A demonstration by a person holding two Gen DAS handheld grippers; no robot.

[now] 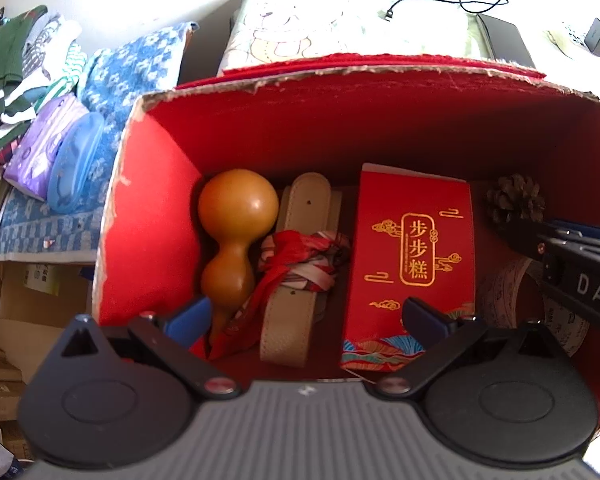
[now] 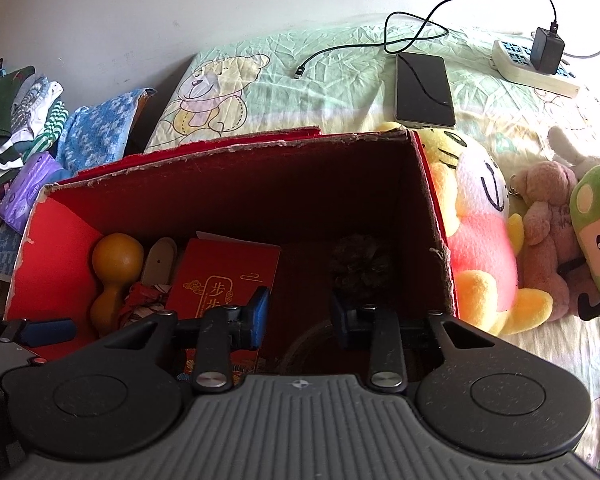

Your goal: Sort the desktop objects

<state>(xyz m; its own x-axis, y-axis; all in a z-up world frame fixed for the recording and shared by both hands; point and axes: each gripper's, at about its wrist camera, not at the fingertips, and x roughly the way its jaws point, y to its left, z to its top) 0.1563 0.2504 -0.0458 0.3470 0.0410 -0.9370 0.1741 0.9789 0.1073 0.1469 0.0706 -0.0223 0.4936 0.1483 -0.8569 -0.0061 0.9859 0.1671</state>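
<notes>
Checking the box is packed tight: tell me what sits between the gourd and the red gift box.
A beige strap with a red ribbon bundle on it, clearest in the left wrist view.

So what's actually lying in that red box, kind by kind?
Gourd: 1
Beige strap: 1
Red-and-white ribbon bundle: 1
Red gift carton: 1
Pine cone: 1
Printed paper disc: 1
Total: 6
</notes>
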